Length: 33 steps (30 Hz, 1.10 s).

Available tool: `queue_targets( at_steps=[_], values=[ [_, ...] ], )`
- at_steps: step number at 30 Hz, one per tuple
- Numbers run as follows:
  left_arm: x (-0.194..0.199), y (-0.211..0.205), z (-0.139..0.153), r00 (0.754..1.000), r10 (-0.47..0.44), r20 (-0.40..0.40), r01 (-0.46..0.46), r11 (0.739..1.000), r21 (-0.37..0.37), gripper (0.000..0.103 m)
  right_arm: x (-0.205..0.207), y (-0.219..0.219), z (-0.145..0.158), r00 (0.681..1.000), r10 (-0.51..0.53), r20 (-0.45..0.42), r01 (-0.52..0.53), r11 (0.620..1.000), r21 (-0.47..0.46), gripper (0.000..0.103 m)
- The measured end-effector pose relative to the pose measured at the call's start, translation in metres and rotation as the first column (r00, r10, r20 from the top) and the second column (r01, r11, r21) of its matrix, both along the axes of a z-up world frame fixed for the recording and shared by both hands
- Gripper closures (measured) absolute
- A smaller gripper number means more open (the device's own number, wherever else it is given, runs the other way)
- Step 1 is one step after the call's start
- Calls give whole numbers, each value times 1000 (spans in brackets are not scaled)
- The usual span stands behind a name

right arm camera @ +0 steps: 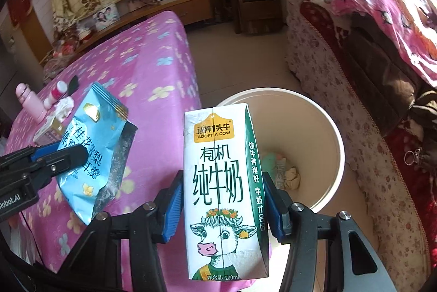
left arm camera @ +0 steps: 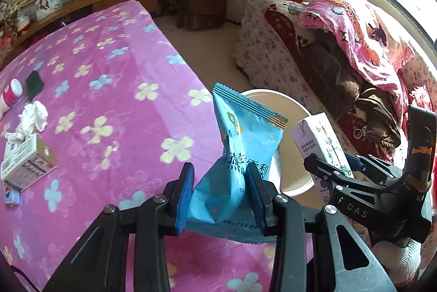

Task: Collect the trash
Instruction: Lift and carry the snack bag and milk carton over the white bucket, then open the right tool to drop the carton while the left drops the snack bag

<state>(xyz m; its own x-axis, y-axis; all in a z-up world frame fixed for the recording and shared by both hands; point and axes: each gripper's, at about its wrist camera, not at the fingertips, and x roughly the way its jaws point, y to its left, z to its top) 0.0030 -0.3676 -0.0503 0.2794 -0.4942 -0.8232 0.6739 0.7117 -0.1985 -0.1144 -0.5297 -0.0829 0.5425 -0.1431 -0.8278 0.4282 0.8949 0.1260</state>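
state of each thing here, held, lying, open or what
blue snack bag: crumpled, clamped in left gripper
milk carton: upright, clamped in right gripper
trash bin: open, some trash at bottom
crumpled tissue: lying on bed
small cardboard box: lying on bed

The white and green milk carton (right arm camera: 224,193) in my right tool (right arm camera: 222,207) reads "ADOPT A COW" on an orange badge, big green "有机 纯牛奶", and "200mL" at the foot. My left tool (left arm camera: 218,199) grips a blue foil snack pouch (left arm camera: 240,155) printed "雪梨". My right tool's black body (left arm camera: 357,212) carries "DAS"; my left tool's body (right arm camera: 13,201), "Robot.AI".
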Motion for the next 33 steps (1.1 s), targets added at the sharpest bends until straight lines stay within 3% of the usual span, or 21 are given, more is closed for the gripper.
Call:
queue_targets(
  at_steps=[23,26,29,33],
  values=[
    [6,-65,-15,999,-34,-5,34,999,0,62,7,-63,-36,991,-129,-37,131,990,47,46],
    [3,-70,-12,999,-38,27,38,999,-16,59,8,-73,-39,987,-156,-29,158,985,66,46],
    [1,-73,-12,998,-52,25,53,998,-25,48,8,-81,-42,984,-175,-31,177,981,75,45],
    [1,-70,-15,998,-52,26,53,998,-19,45,3,-84,-43,981,-193,-19,194,978,77,36]
  ],
)
